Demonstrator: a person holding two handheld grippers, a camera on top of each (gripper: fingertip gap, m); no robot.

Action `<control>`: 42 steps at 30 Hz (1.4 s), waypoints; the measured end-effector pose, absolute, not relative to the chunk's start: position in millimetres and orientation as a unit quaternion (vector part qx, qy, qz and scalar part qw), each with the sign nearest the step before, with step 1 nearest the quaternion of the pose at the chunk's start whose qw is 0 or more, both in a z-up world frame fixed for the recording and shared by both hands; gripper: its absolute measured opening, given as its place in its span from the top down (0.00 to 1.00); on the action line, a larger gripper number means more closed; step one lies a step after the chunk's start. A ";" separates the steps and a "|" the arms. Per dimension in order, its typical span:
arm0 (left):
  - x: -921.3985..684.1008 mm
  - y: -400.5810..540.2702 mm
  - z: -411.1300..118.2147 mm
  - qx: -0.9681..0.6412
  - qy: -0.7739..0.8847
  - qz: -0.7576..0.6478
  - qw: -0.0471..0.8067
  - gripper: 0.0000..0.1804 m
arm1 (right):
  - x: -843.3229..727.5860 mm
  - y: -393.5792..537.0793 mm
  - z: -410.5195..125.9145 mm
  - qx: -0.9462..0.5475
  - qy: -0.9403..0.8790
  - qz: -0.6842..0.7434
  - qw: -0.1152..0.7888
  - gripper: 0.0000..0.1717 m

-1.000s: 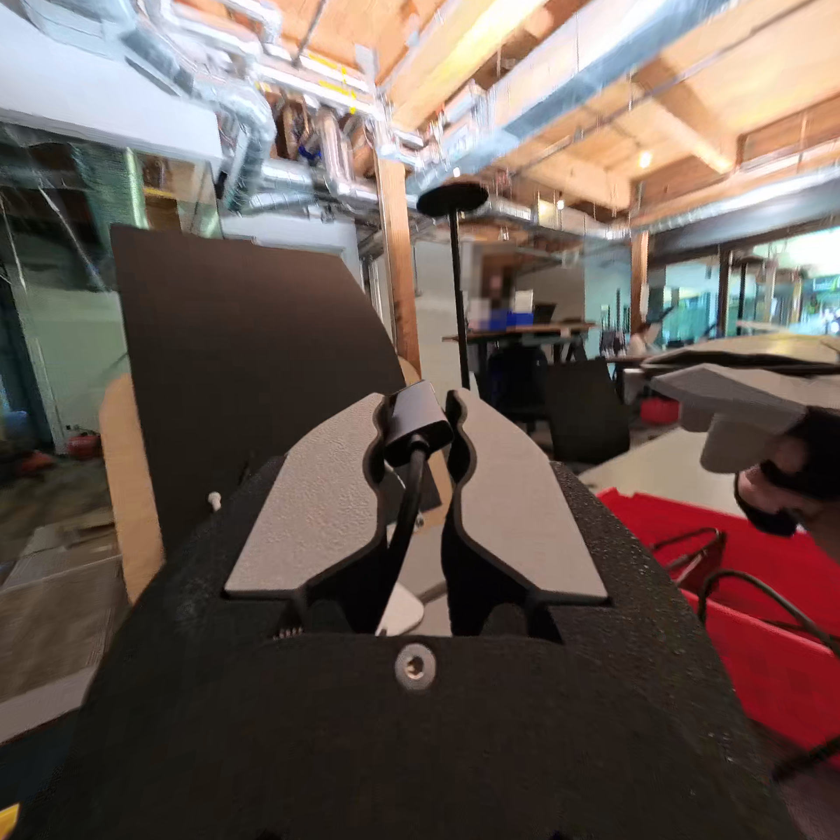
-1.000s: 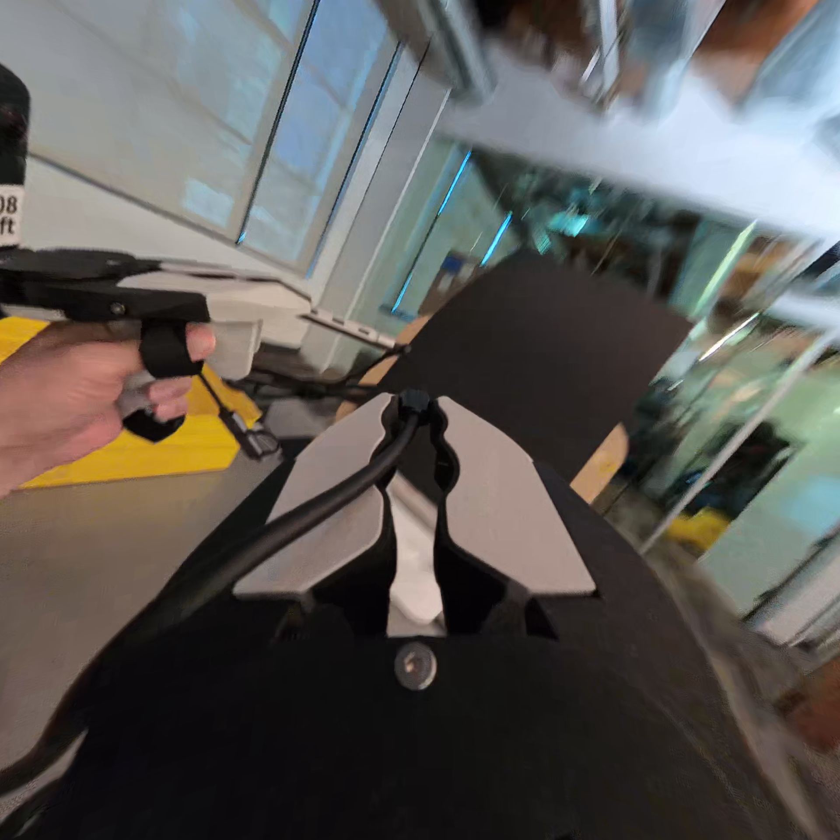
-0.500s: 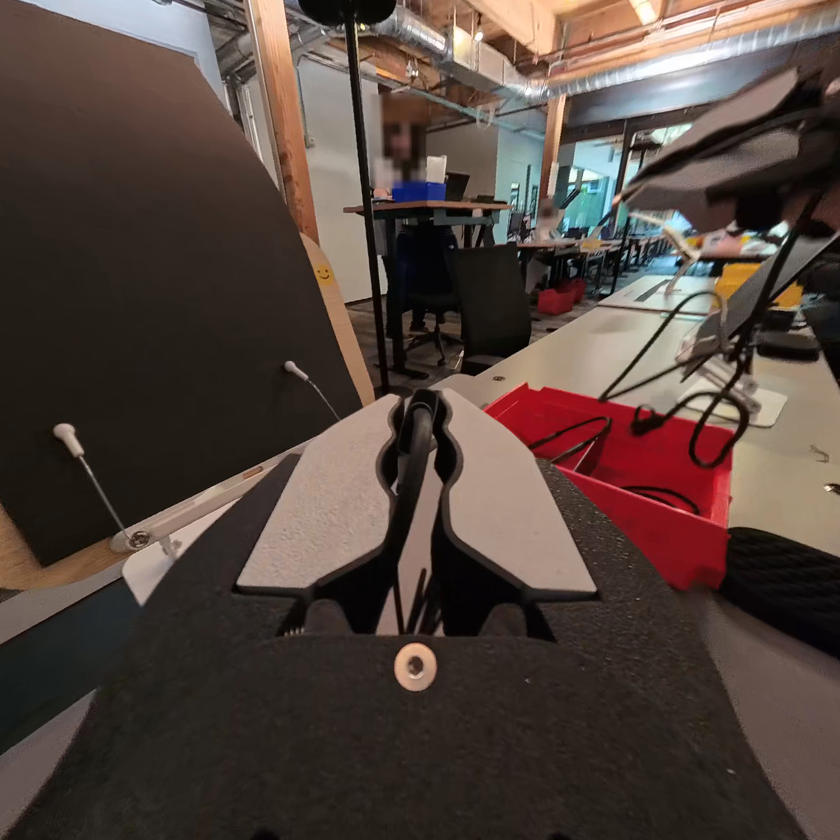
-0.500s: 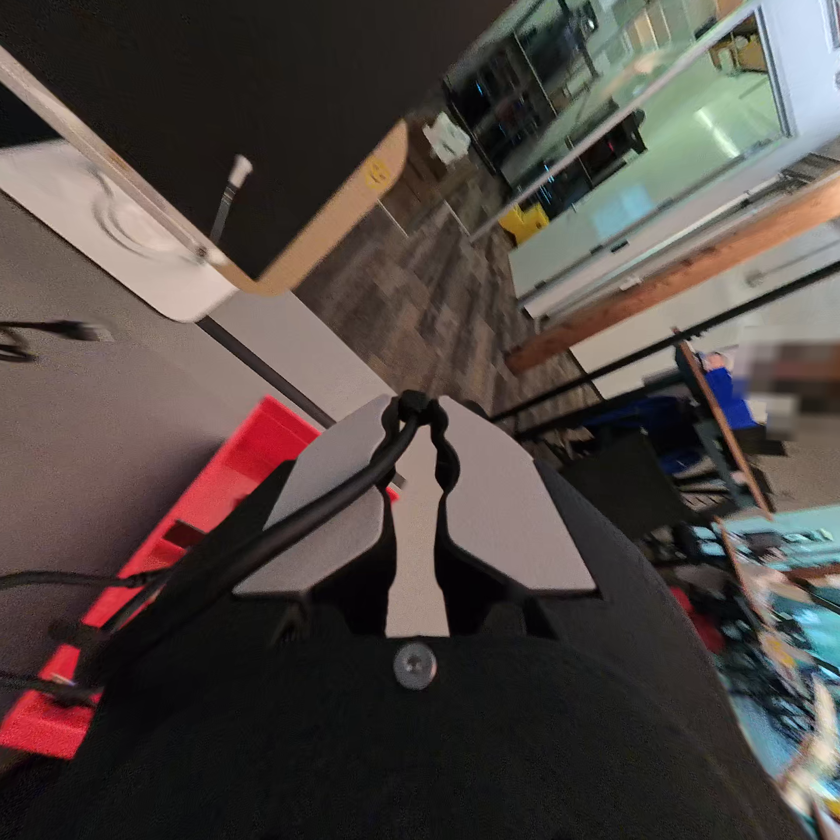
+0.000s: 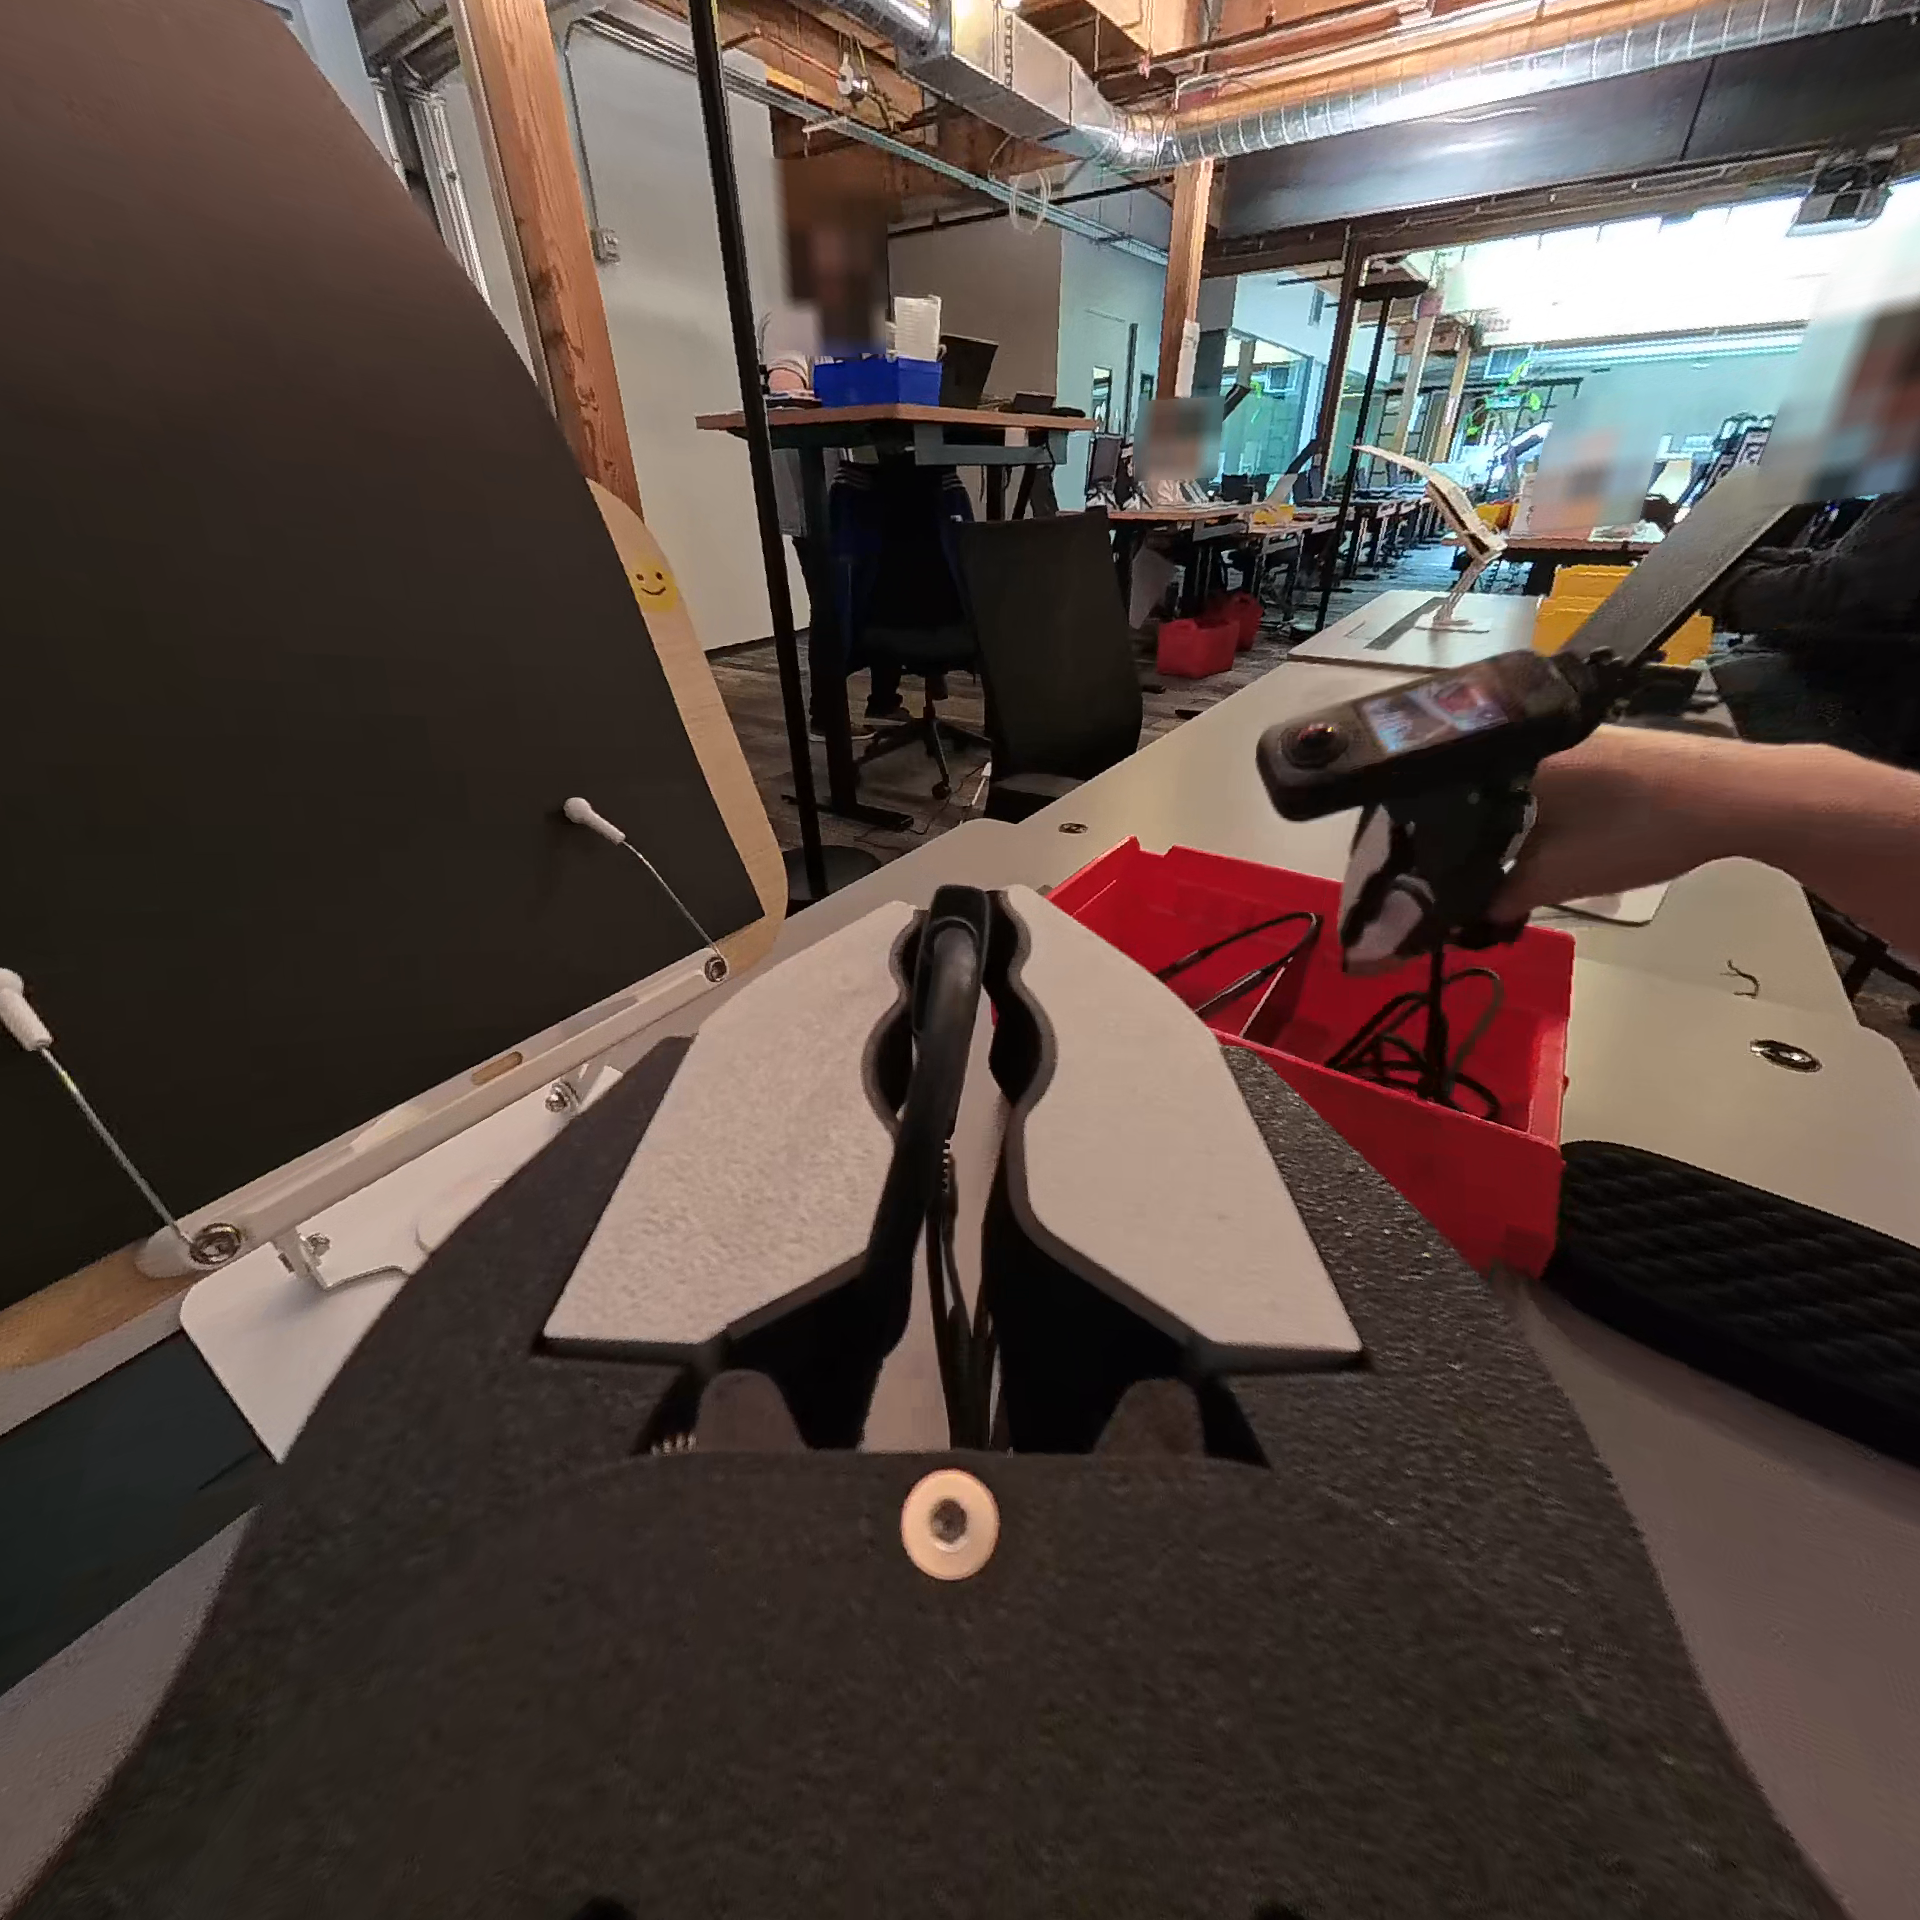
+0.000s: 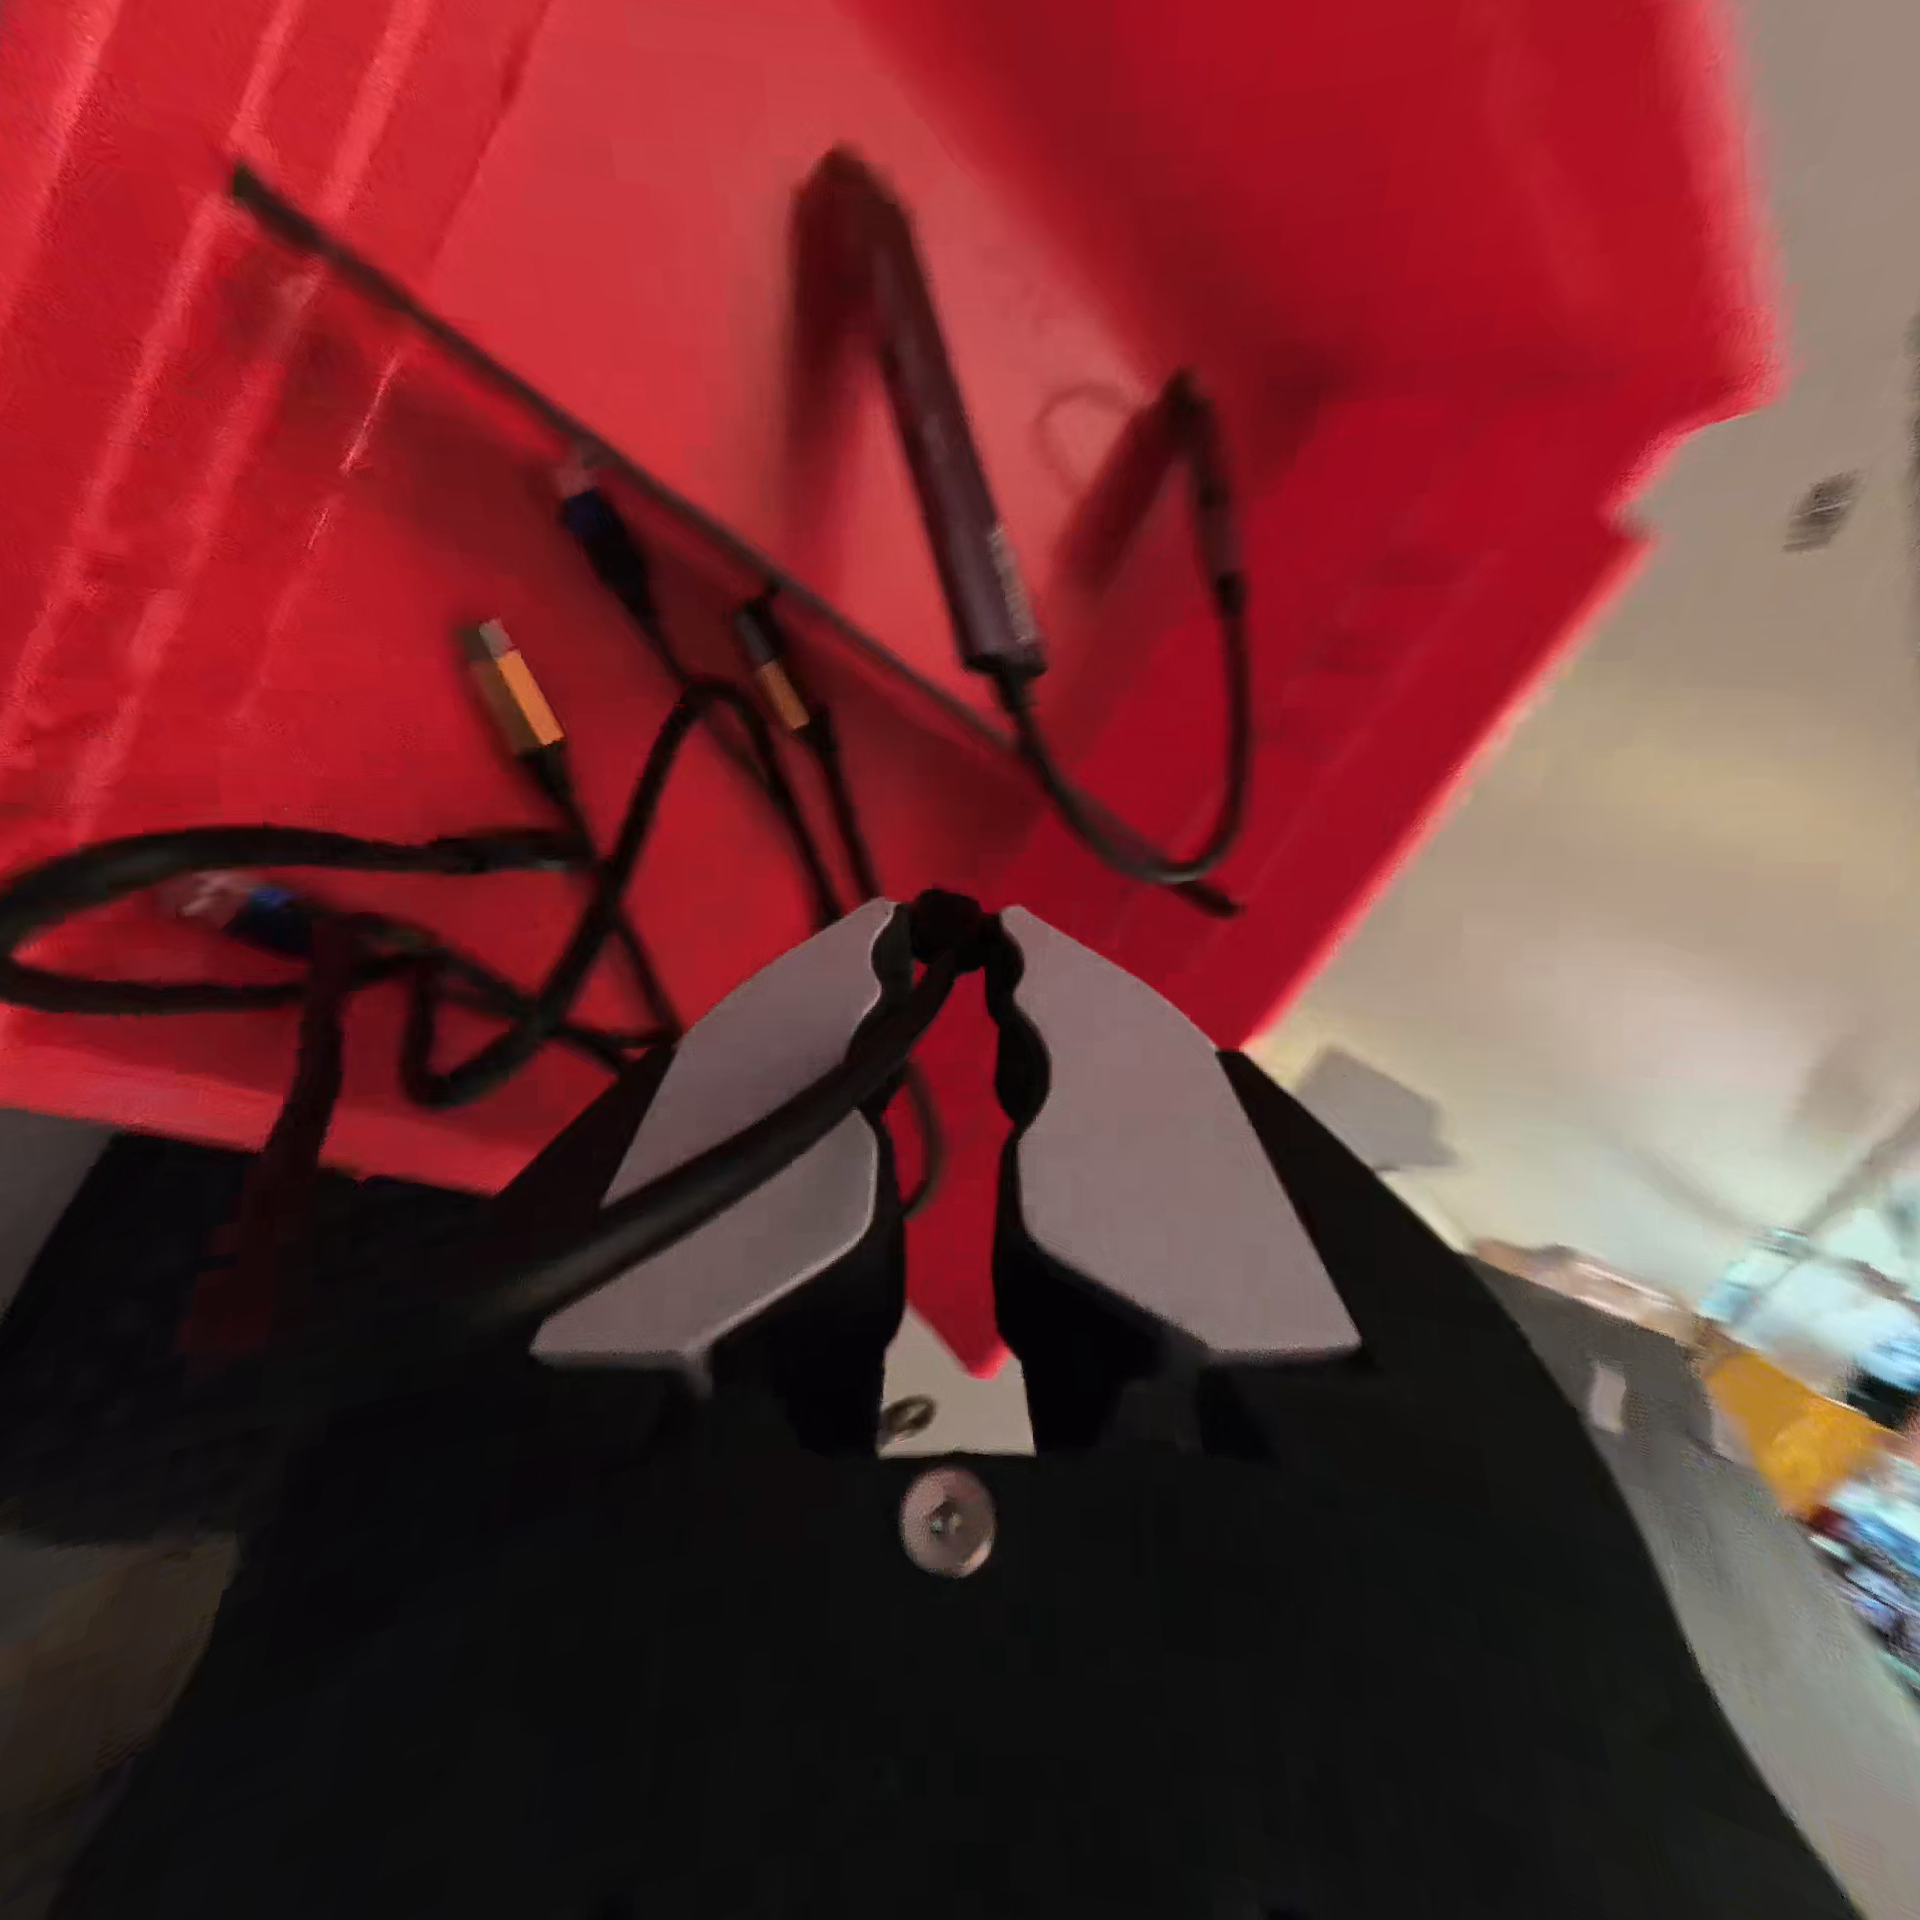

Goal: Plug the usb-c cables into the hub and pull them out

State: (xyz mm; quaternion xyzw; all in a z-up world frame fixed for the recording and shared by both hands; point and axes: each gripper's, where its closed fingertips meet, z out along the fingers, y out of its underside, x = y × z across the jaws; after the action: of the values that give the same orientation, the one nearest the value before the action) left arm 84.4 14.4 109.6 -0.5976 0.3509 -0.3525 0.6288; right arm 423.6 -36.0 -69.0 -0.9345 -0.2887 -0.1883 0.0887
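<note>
Left gripper [image 5: 961,920]: jaws narrow, pinched on a black cable [image 5: 940,1049] that runs back between the fingers toward the camera; the fingertips press its thick dark end from both sides.
Right gripper [image 6: 951,930]: jaws narrow, closed on the black end of another dark cable [image 6: 727,1164], which trails back over the left finger and off to the lower left.
Right gripper seen from the left wrist view: held in a hand [image 5: 1621,821] above the red bin [image 5: 1455,1153], a thin cable hanging from it down into the bin.
Red bin: sits on the pale worktop [image 5: 1714,1049], just right of the left gripper's fingers; the right wrist view looks steeply down into it and is blurred.
Hub [image 6: 961,488]: slim dark grey bar lying on the bin floor, its own short lead curling away from its near end.
Loose plugs: two orange-bodied connectors [image 6: 514,691] and blue-tipped ones lie on the bin floor left of the hub, none touching it, with black cables looped around them.
Black panel [image 5: 312,623]: tilted board with a wooden edge, standing at the left on the worktop, two white-tipped wires fixed to its base rail.
Background: open office with desks, chairs and exposed ceiling ducts.
</note>
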 end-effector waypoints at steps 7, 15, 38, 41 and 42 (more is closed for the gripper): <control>81.7 14.2 110.0 -0.600 0.354 -0.345 0.629 0.95 | 412.6 -84.7 -94.7 -0.970 -0.242 0.014 -0.004 0.83; 86.1 -2.5 123.2 -0.573 0.365 -0.387 0.624 0.95 | 376.7 -56.1 23.5 -0.917 -0.322 0.056 0.230 0.76; 89.2 -8.8 129.7 -0.591 0.388 -0.294 0.644 0.61 | 106.0 -41.4 64.7 -0.636 -0.351 0.592 0.349 0.95; 76.3 -0.5 126.5 -0.595 0.405 -0.130 0.682 0.61 | 112.5 -35.9 63.6 -0.649 -0.301 0.621 0.321 0.95; 72.9 -1.7 129.2 -0.580 0.408 -0.083 0.701 0.63 | 116.7 -31.8 63.4 -0.652 -0.281 0.631 0.313 0.95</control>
State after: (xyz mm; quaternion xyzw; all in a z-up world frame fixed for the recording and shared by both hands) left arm 72.9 -1.7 129.2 -0.5796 0.4079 -0.0825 0.7006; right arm 116.7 -31.8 63.4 -0.6520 -0.2806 0.6310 0.3131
